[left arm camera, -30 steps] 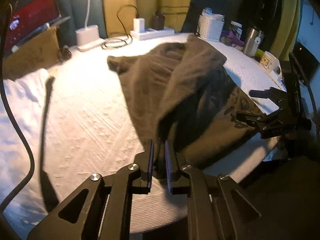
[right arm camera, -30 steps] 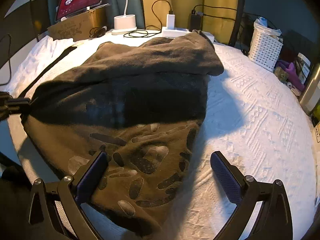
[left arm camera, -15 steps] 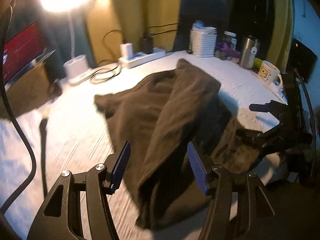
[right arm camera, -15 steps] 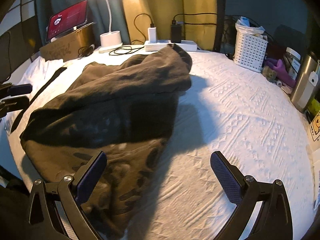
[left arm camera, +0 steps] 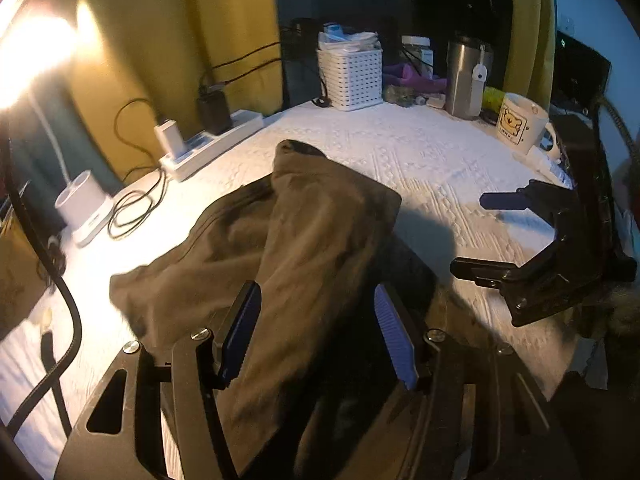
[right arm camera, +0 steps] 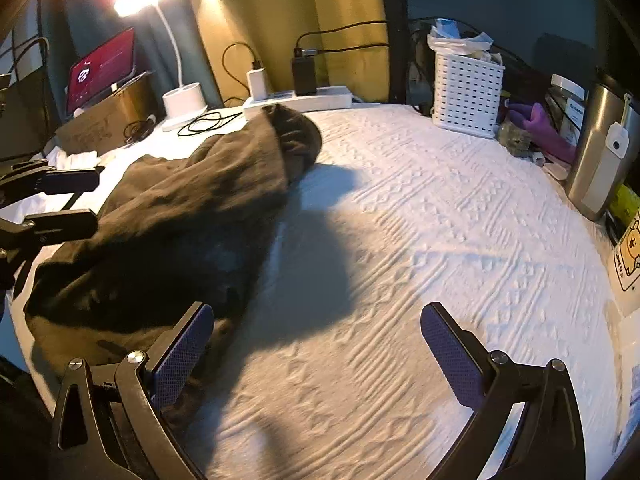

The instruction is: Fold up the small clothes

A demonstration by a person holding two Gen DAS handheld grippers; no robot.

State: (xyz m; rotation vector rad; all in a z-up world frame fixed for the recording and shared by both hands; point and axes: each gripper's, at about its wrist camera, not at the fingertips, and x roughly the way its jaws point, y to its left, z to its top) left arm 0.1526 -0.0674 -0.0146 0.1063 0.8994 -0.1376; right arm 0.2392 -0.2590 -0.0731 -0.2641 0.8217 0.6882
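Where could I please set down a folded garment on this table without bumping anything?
The widest bare patch of the table lies between the brown garment and the basket, tumbler and mug. The back edge is crowded: power strip, chargers, cables and lamp base.

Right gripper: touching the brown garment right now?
Cannot tell. In the right wrist view the right gripper is open, and its left finger overlaps the brown garment's edge, but neither view shows contact or gap plainly.
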